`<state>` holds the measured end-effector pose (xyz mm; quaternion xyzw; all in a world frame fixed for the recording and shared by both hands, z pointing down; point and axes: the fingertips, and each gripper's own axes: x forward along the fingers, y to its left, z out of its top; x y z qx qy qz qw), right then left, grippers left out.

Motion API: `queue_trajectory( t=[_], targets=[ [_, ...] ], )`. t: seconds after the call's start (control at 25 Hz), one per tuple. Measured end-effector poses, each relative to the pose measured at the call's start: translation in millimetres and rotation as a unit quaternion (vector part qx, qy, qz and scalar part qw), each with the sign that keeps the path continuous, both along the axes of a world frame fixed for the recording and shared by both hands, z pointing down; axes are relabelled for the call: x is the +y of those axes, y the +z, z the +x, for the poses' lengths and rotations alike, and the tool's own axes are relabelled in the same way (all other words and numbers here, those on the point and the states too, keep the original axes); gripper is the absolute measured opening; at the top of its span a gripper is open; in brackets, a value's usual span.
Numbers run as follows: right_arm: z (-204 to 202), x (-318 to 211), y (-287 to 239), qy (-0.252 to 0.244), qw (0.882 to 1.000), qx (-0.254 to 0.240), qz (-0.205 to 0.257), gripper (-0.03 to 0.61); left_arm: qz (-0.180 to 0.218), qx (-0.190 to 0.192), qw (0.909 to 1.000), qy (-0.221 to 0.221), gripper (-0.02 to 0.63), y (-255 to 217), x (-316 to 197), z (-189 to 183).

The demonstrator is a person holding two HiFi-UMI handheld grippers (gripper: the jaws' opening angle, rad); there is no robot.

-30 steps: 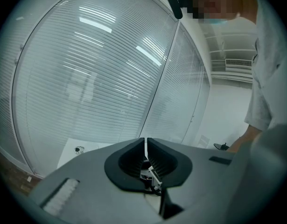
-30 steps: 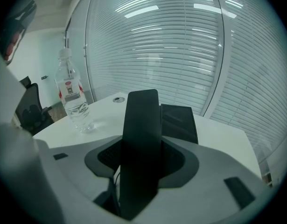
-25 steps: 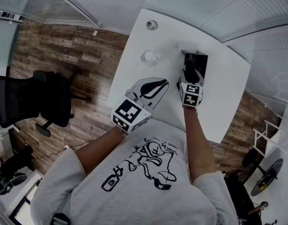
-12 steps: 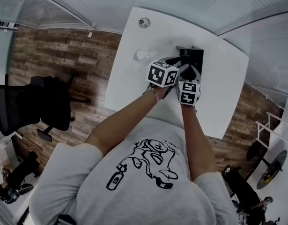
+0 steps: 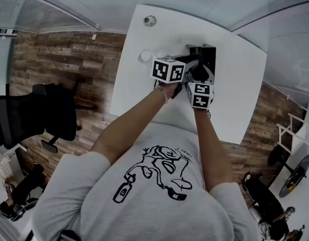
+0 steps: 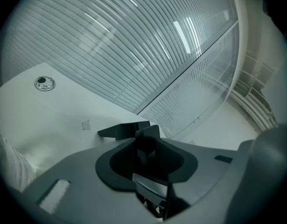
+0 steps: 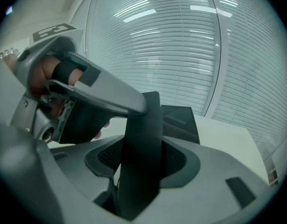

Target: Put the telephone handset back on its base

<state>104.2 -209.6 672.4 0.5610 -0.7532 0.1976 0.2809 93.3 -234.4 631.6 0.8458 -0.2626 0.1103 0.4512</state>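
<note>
Your left gripper [image 6: 146, 164] reaches in from 9 o'clock. Its jaws have just been closing and now stand partway shut around a narrow dark piece, which you can take for the upper end of the handset [image 7: 143, 139]. Dark gaps show on both sides of that piece, so the jaws don't look to be pressing on it yet. In the right gripper view, one grey finger of this gripper lies against the handset's left edge near its top.

At the centre, the handset stands nearly upright and off the table [image 5: 234, 84], a black slab rising between the jaws of your right gripper [image 7: 141, 171]. Those jaws are closed on its lower part, and they alone seem to carry it.

Further right and away from you, at about 1 o'clock from the handset, the base [image 5: 208, 54] sits flat on the table. It lies just behind the handset, and you can't tell from these views whether the two touch.

As for progress, the pickup looks done: you have the handset in hand and close to its place. It is not yet in the cradle. What remains, by my reading, is to tip it down from upright, line it up along the base, seat it there, and then let go with both grippers. The left gripper's hold on the top end should help you steer the tilt.
</note>
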Motion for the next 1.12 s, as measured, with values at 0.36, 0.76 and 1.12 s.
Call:
queue_trajectory(
  t=[0.36,0.76,1.12],
  targets=[
    [4,12,-2,0.003,1.0,0.012,-0.004,0.208,-0.005,0.007,0.9999,-0.011,0.107,4,-6,0],
    [7,3,-3,0.019,1.0,-0.004,-0.01,0.207,0.008,-0.007,0.9997,-0.022,0.113,5,-17,0],
    [1,-2,-4,-0.001,1.0,0.02,-0.011,0.207,0.041,-0.072,0.9963,-0.024,0.095,13,-26,-6]
  ],
)
